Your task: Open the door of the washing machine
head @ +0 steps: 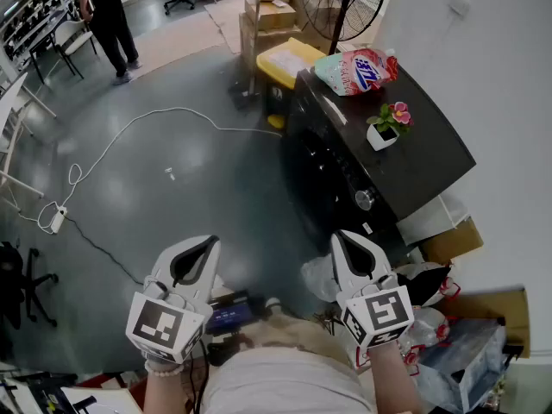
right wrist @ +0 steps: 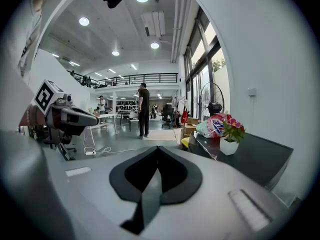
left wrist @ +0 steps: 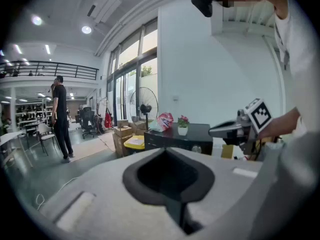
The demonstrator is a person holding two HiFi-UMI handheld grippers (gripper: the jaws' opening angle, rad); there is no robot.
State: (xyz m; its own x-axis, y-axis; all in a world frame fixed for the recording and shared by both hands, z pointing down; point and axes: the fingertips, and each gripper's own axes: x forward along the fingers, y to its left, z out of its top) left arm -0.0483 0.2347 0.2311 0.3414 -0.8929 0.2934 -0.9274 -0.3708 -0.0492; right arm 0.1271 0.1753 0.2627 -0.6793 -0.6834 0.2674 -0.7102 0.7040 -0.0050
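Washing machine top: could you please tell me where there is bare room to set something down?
The black washing machine's top is bare from the white pot of pink flowers to its near end. The far end is crowded by the pink-and-white plastic bag.

Found no legible text anywhere. Noted blue lettering on the pink detergent bag (head: 358, 69) at one o'clock atop the washing machine (head: 423, 158), too blurred to read.

Grey floor (head: 198, 214) under a black washing machine (head: 423, 158), white cable (head: 164, 110), power strip (head: 58, 220) and cardboard boxes (head: 272, 14).
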